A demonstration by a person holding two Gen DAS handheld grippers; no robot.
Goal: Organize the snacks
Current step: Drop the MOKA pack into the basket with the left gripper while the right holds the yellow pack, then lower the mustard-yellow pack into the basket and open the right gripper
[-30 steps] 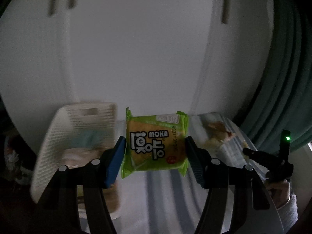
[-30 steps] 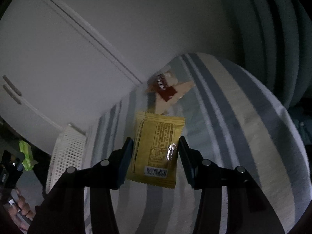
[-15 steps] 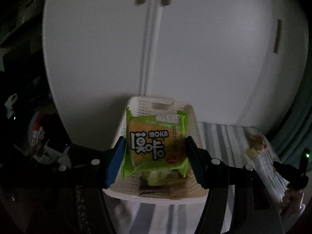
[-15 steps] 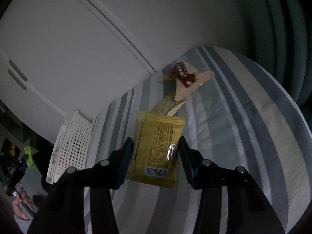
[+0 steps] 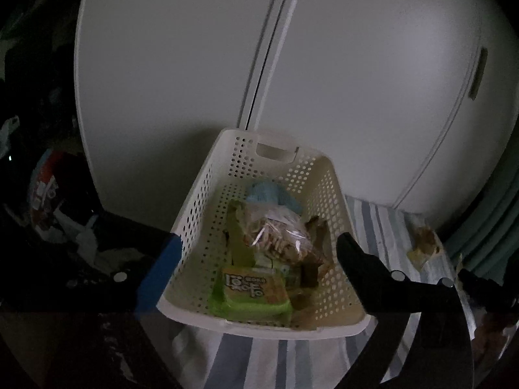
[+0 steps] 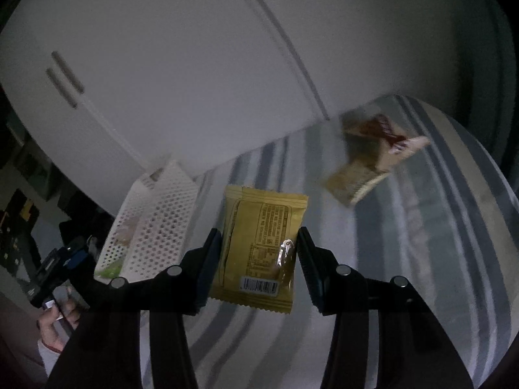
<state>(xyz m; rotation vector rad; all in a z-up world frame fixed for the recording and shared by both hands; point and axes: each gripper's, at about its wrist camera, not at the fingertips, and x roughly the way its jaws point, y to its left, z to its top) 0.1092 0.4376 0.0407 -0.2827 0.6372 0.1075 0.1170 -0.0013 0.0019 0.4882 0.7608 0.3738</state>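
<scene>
In the left wrist view a white perforated basket sits on the striped cloth. The green MOKA packet lies inside at its near end, beside a clear bag of biscuits and a pale blue item. My left gripper hangs open above the basket with nothing between its fingers. In the right wrist view my right gripper is shut on a yellow snack packet, held above the cloth. The basket is at the left there.
Loose snack packets lie on the striped cloth at the far right, also seen as packets. White cabinet doors stand behind the basket. Dark clutter fills the left. A hand holds the left gripper.
My left gripper opened and the green MOKA packet dropped into the basket. My right gripper, still holding the yellow packet, swung left toward the basket.
</scene>
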